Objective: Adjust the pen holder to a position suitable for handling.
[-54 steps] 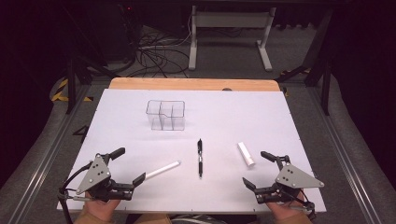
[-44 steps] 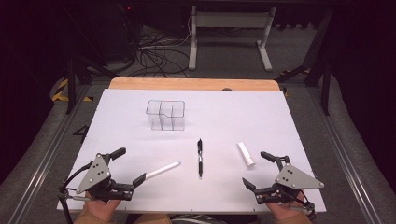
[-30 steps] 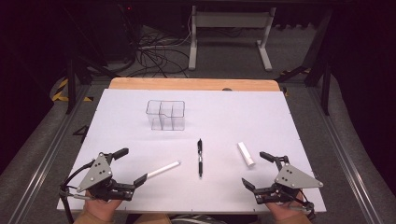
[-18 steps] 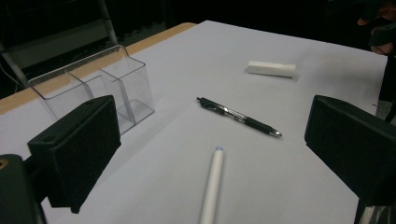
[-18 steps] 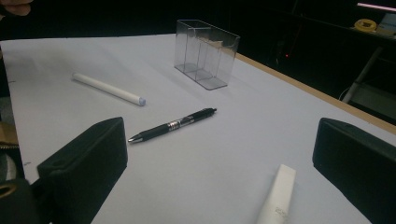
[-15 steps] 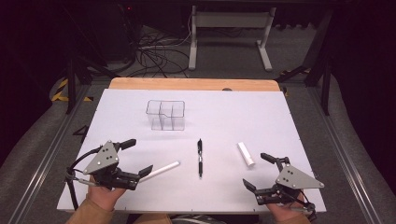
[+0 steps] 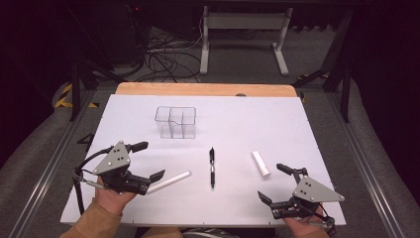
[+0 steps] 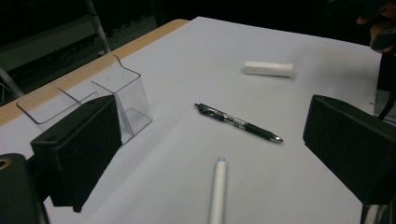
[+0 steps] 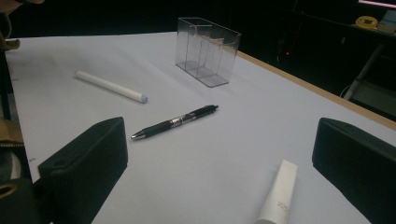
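From the high view, the left gripper [image 7: 144, 161] sits at the near left of the white sheet [image 7: 247, 114], jaws spread wide and empty, straddling the near end of the white marker [image 7: 169, 182]; that placing suggests the marker is what it is lining up to take. The right gripper [image 7: 277, 183] rests at the near right, also wide open and holding nothing, with the white tube [image 7: 260, 163] just beyond it. A black pen [image 7: 212, 167] lies between marker and tube, and a clear 3-part holder [image 7: 176, 122] stands upright farther back, probably the place these things are meant to go. The sheet covers a wooden table [image 7: 203, 89]; behind it is a dark room with cables [image 7: 163, 54] on the floor and a grey stand [image 7: 242, 25]. In the left gripper view, the marker [image 8: 217, 189] points straight up between the 2 open jaws, not touched, with the pen [image 8: 238, 122], tube [image 8: 268, 68] and holder [image 8: 93, 100] beyond. In the right gripper view, the tube [image 9: 276, 193] lies between the open jaws, nearer the right one, untouched; the pen [image 9: 175, 121], marker [image 9: 111, 86] and holder [image 9: 208, 44] lie farther off on the flat, bare sheet.
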